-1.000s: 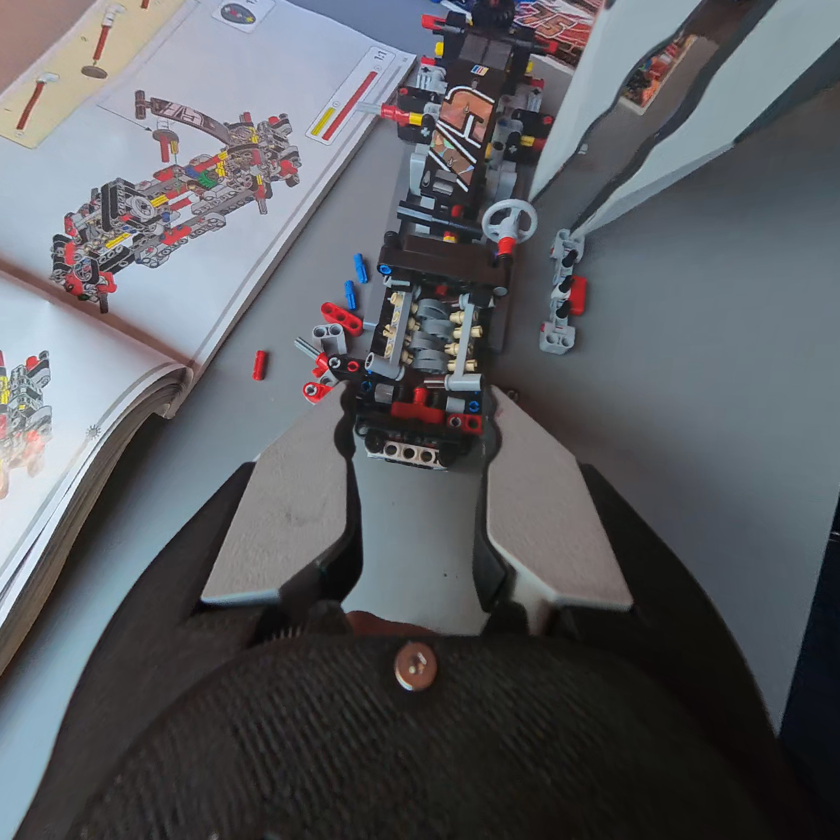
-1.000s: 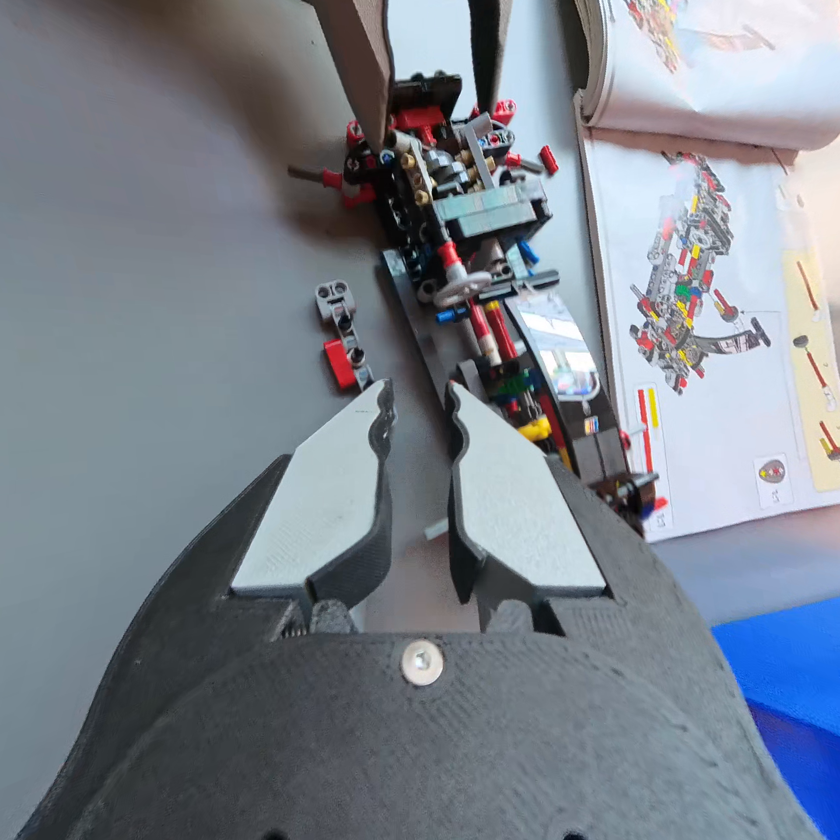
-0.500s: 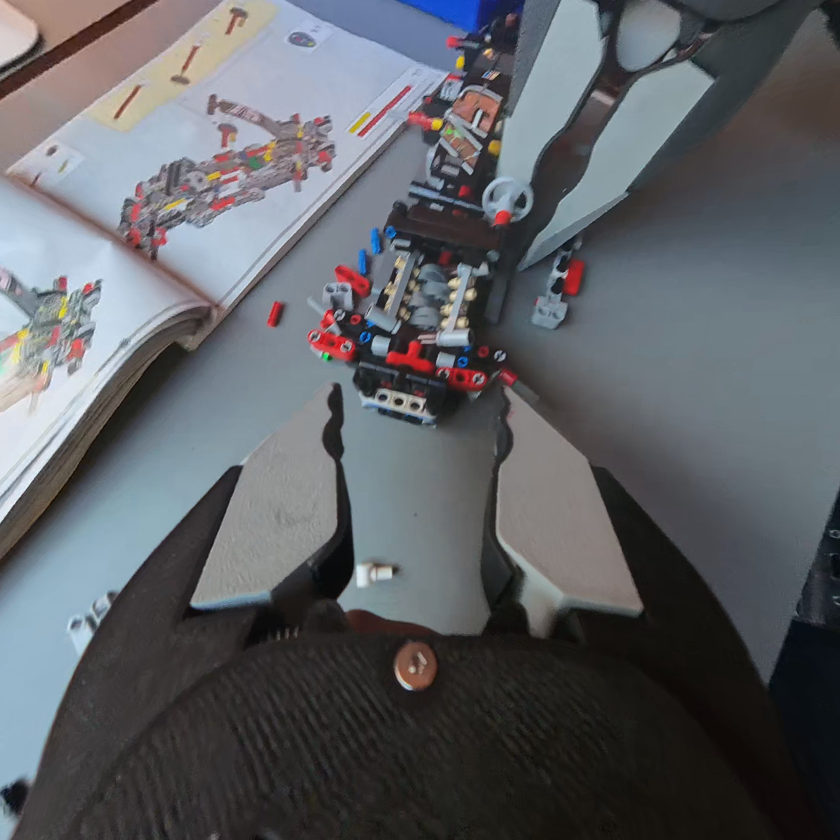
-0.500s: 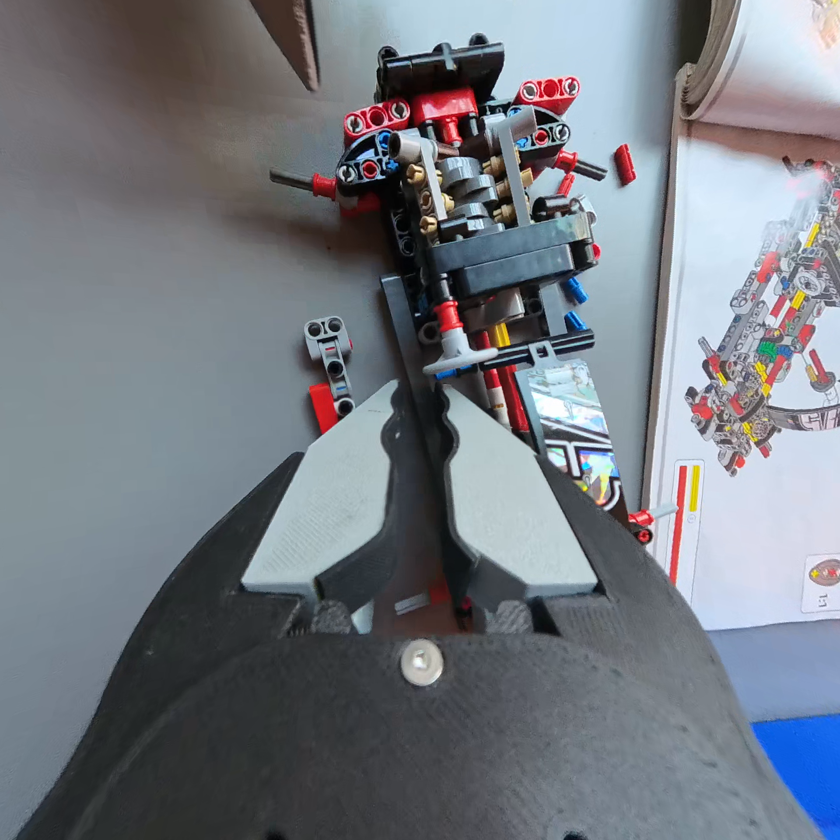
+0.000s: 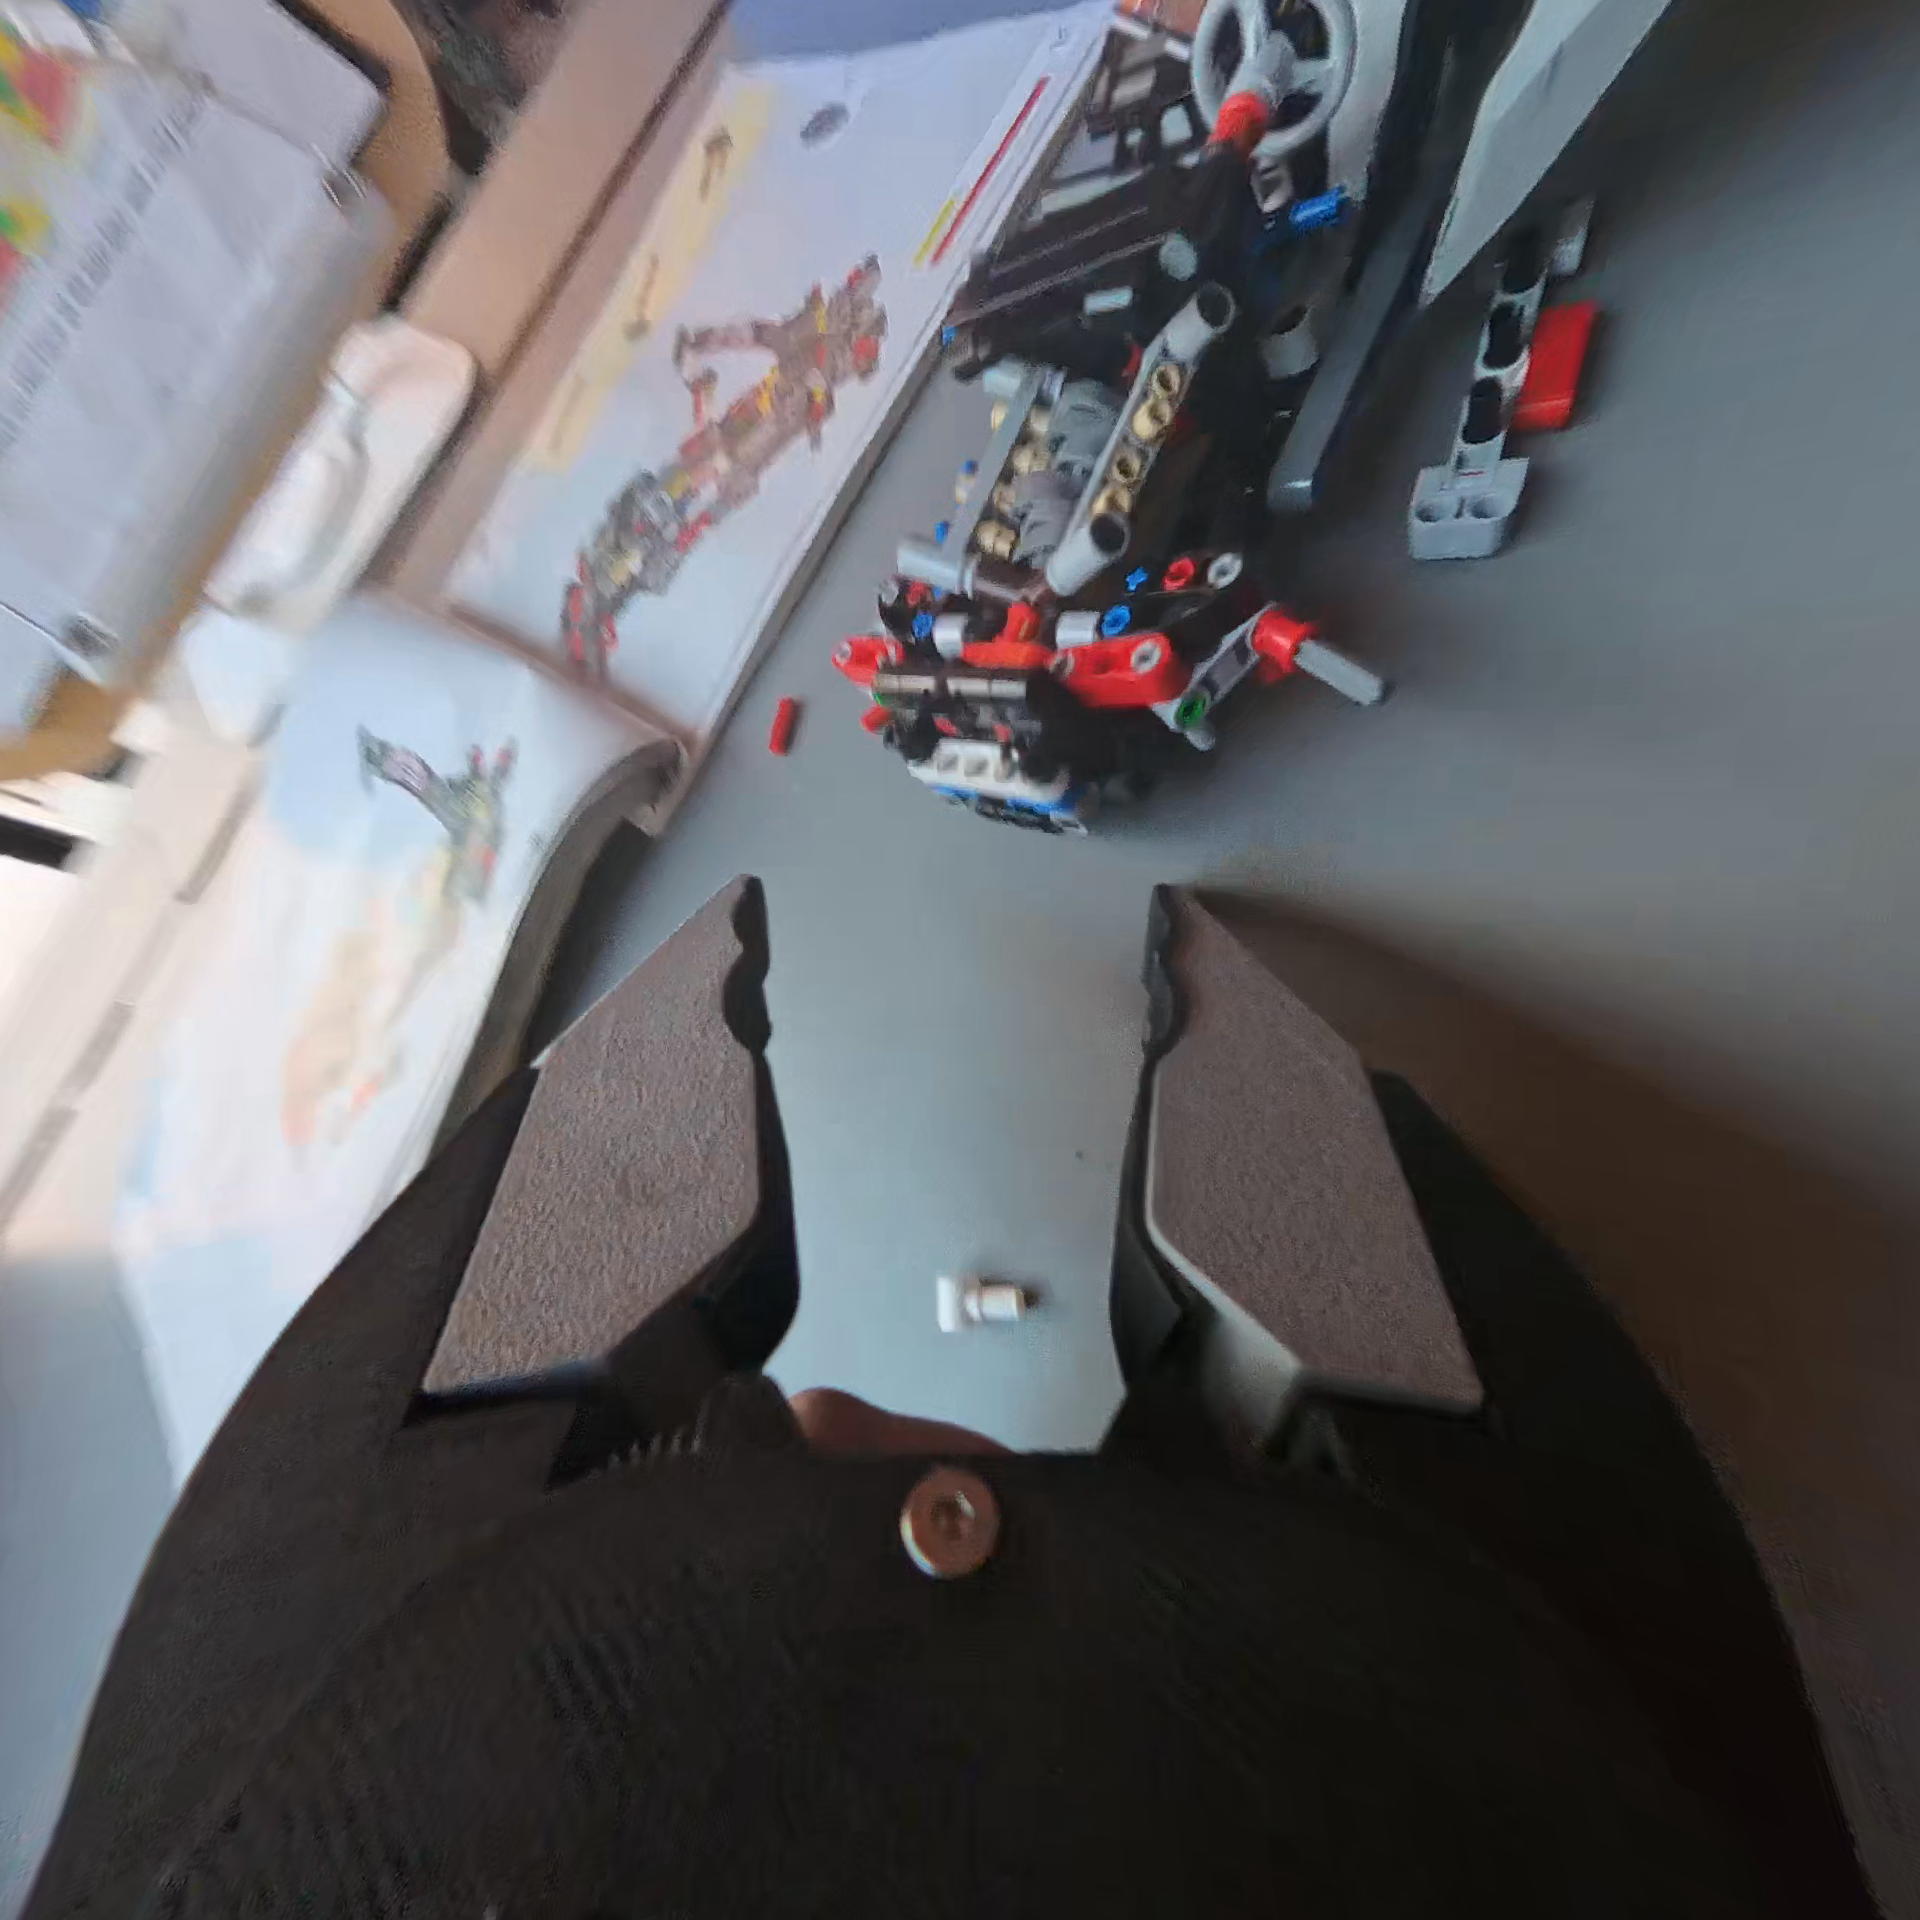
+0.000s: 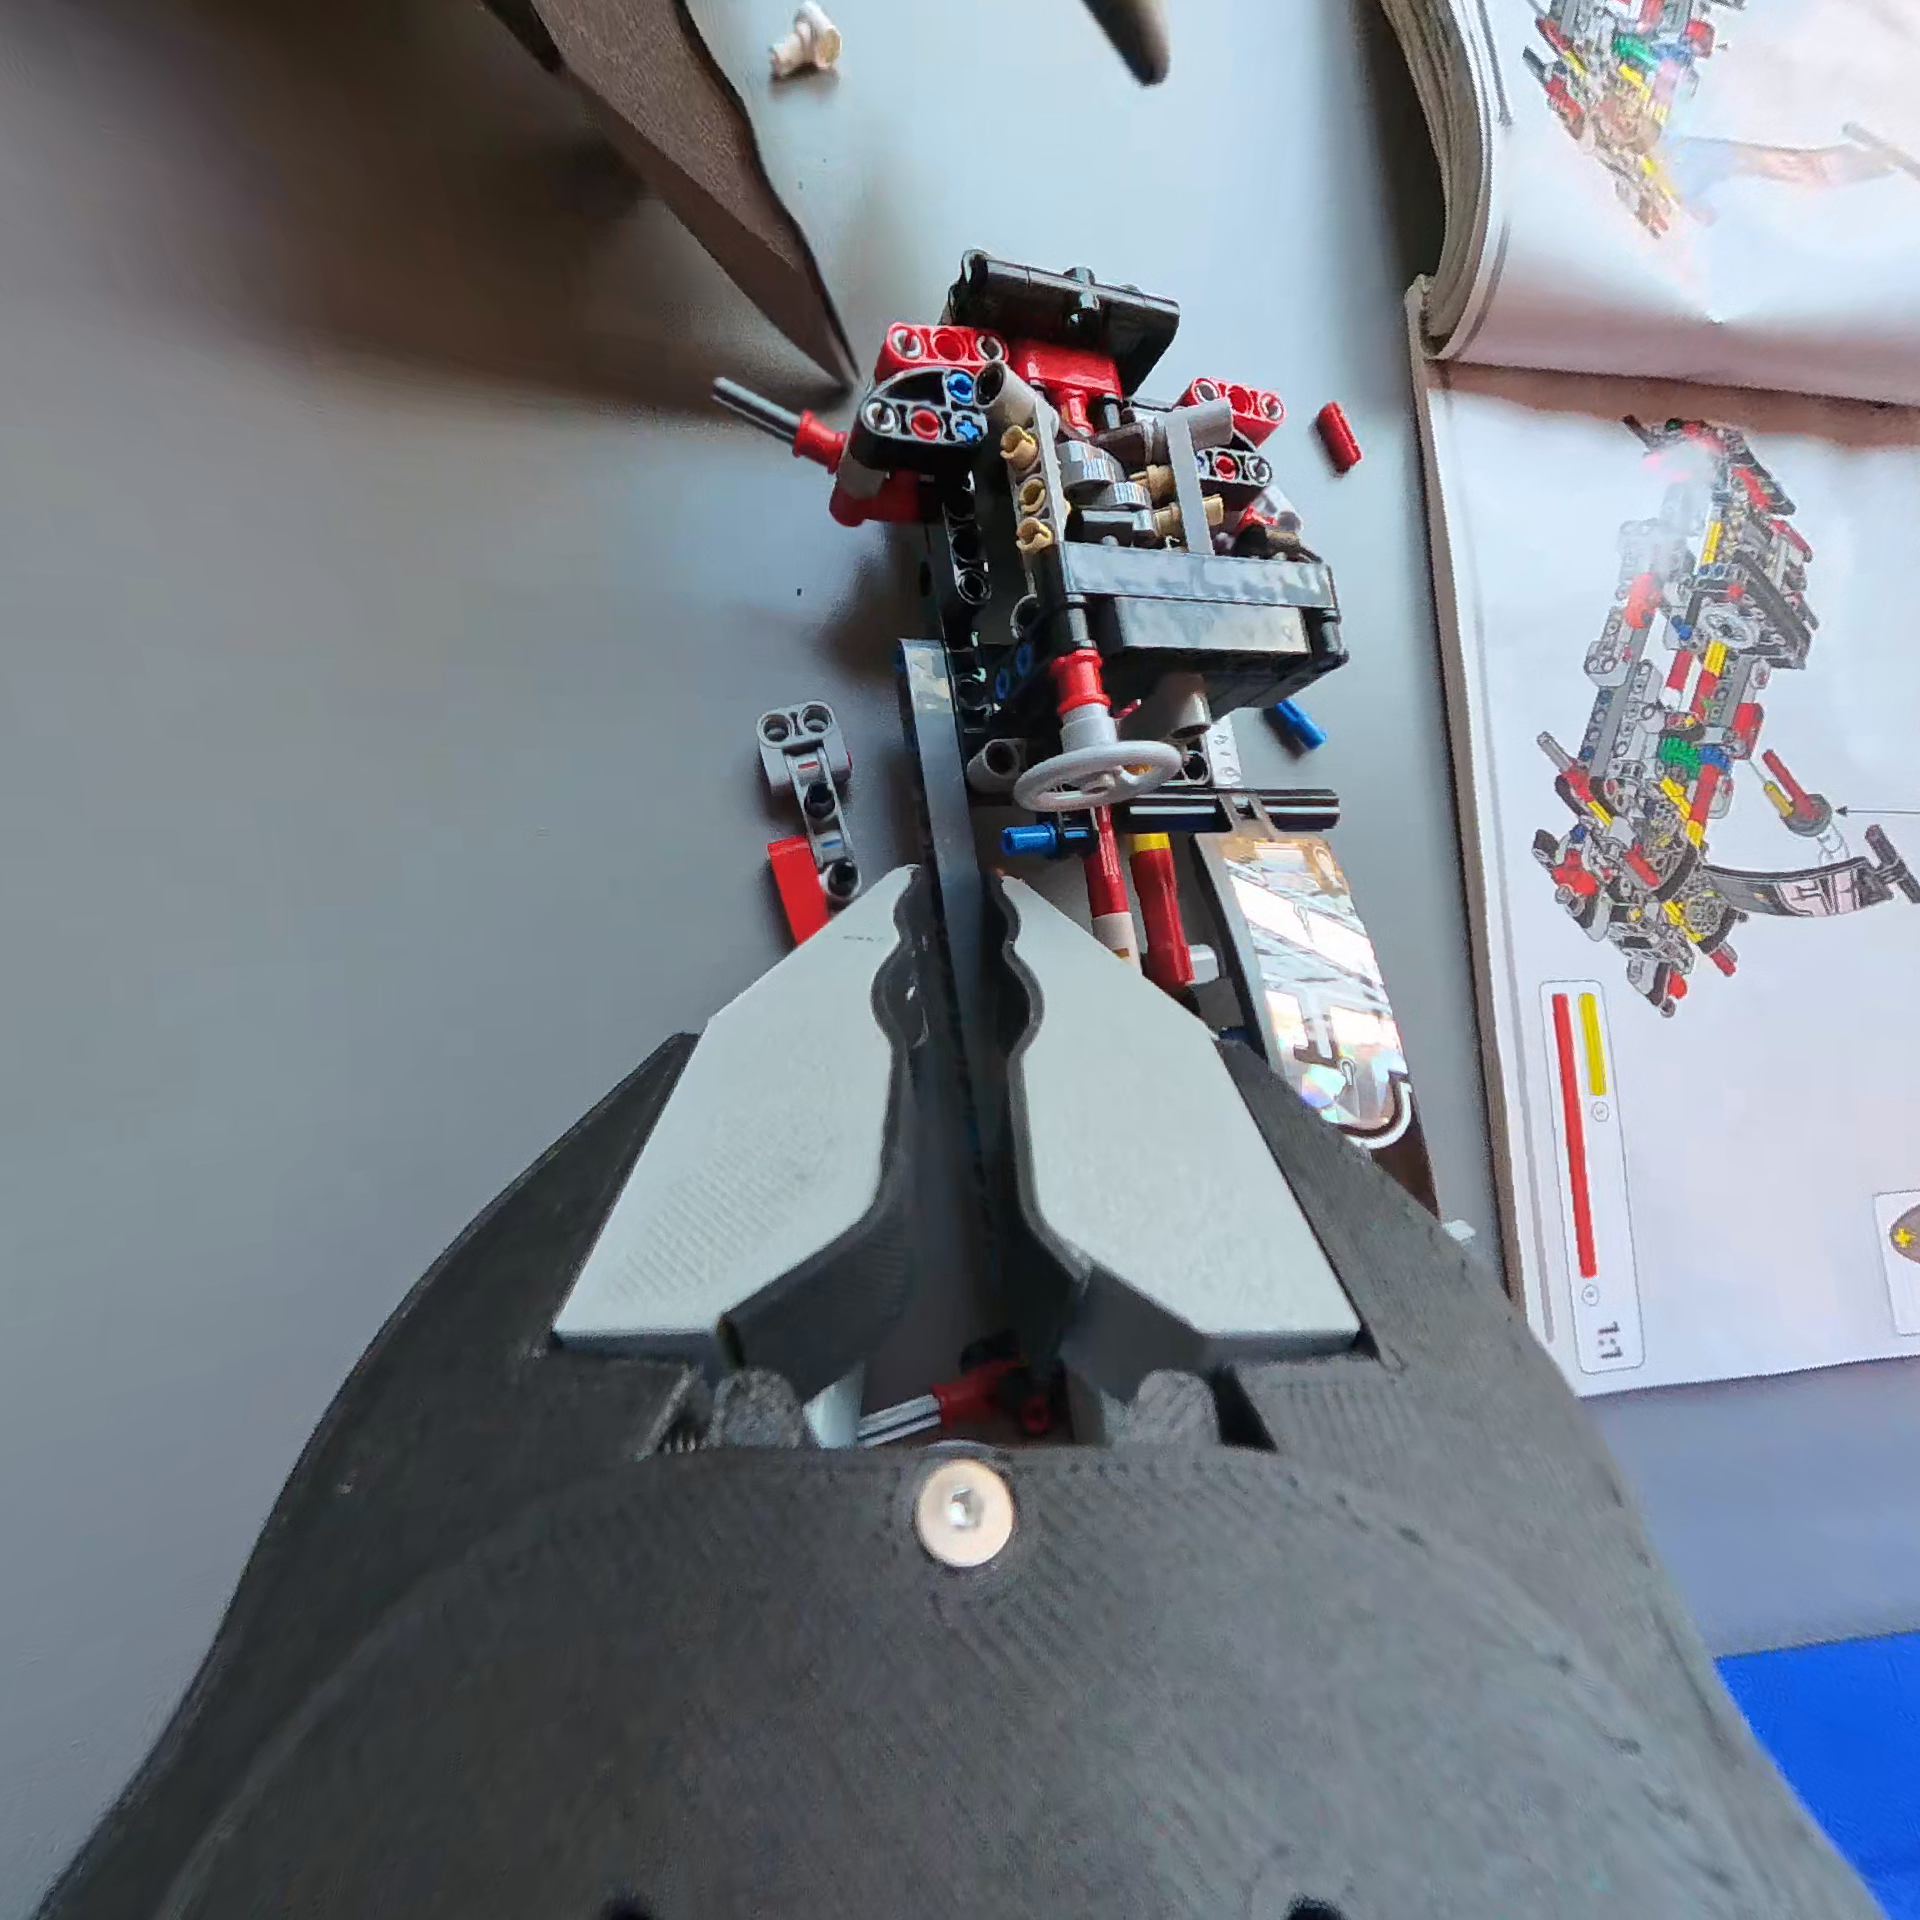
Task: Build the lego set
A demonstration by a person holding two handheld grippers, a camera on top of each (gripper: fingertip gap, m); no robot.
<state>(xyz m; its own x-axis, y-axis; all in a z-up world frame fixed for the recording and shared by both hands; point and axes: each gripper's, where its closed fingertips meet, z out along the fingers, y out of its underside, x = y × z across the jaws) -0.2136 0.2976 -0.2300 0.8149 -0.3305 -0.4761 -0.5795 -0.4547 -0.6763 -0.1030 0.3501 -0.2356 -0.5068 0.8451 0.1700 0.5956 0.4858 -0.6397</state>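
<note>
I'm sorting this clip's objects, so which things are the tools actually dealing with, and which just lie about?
In hand:
- right tool, shut on the brick car model's dark grey side beam
- left tool, open, holding nothing, nearest a small white peg

Lying about:
- open instruction booklet
- grey-and-red loose piece
- loose red pin

Right gripper point(image 6: 956, 894) fingers pinch the model's dark side beam point(image 6: 930, 748) (grey table).

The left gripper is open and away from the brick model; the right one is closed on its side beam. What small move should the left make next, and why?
Probably bring the open left gripper forward to the model's near end. Its fingers hold nothing, only a small white peg lies on the table between them, while the right gripper pinches the dark side beam alone.
</note>
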